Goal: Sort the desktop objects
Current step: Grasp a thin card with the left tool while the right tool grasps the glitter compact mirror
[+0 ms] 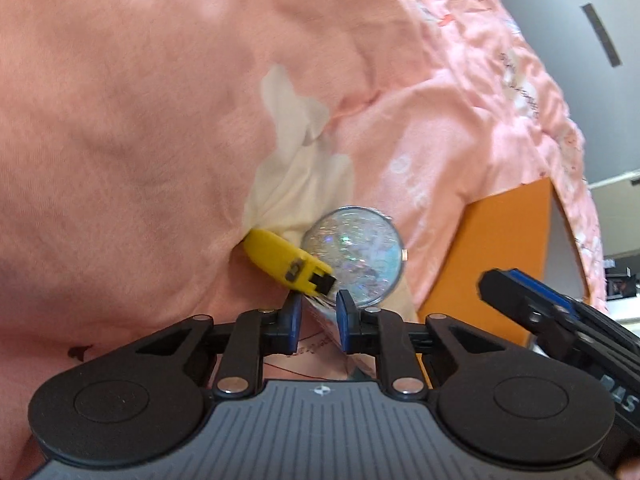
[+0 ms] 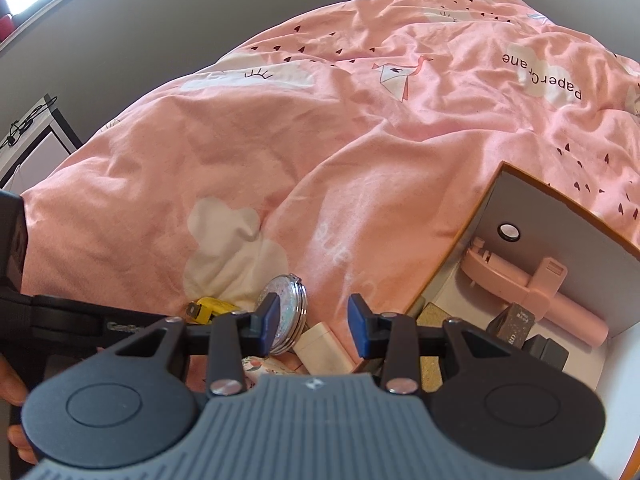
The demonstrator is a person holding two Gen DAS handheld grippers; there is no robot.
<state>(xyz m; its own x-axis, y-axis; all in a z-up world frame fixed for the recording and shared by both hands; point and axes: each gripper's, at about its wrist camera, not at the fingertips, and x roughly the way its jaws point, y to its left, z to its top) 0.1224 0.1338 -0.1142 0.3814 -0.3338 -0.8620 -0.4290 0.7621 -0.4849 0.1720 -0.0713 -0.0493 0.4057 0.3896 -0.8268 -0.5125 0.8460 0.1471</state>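
Left claw (image 1: 319, 312) nearly closed, blue pads clamped on thin glossy printed packet (image 1: 320, 311). Round glittery compact (image 1: 354, 254), yellow plastic tape measure (image 1: 286, 260) laid on pink "paperCrane" quilt (image 2: 360, 128). Right claw (image 2: 314, 326) half open, empty.

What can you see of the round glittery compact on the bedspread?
The compact is a round, flat case with a silver metal rim and an iridescent glitter face, closed as far as shows, with a small nub on the rim. It lies tilted on the pink bedspread, beside a yellow tape measure that overlaps its edge. In the right wrist view it is seen edge-on, a cream flat case by its lower edge. No gripper holds it.
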